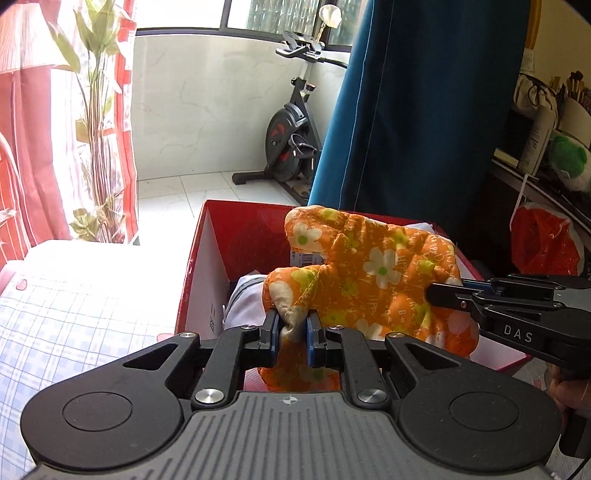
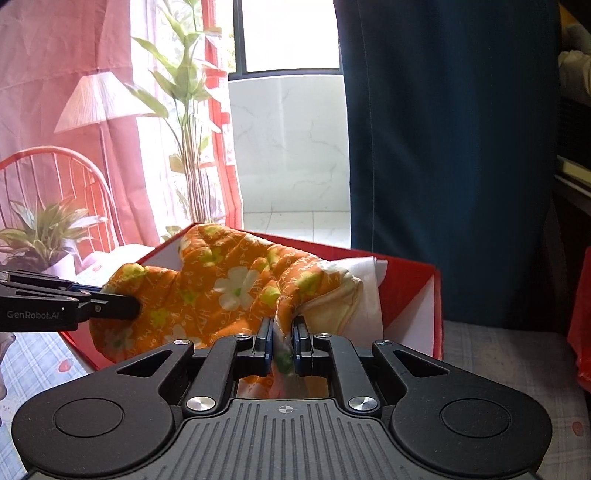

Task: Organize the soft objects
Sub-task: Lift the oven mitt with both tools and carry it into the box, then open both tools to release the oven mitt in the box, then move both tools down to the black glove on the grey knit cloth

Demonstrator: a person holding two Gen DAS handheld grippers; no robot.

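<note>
Left gripper (image 1: pixel 291 328) clamped on the thumb end of the orange floral oven mitt (image 1: pixel 369 280); right gripper (image 2: pixel 283 341) pinching its cuff edge. Mitt held over the open red box (image 1: pixel 199 258), long axis spanning between the grippers, fingertip end pointing away toward the box's far wall

Bright window (image 1: pixel 236 14), red curtain (image 1: pixel 22 147), blue curtain (image 1: pixel 406 110), exercise bike (image 1: pixel 291 140), tiled floor (image 1: pixel 177 199).

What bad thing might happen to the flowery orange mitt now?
Both tools, left tool and right tool, pinch only edges of the orange mitt, so it might slip free. It hangs above the red box, near the rim, and could land half outside.
</note>
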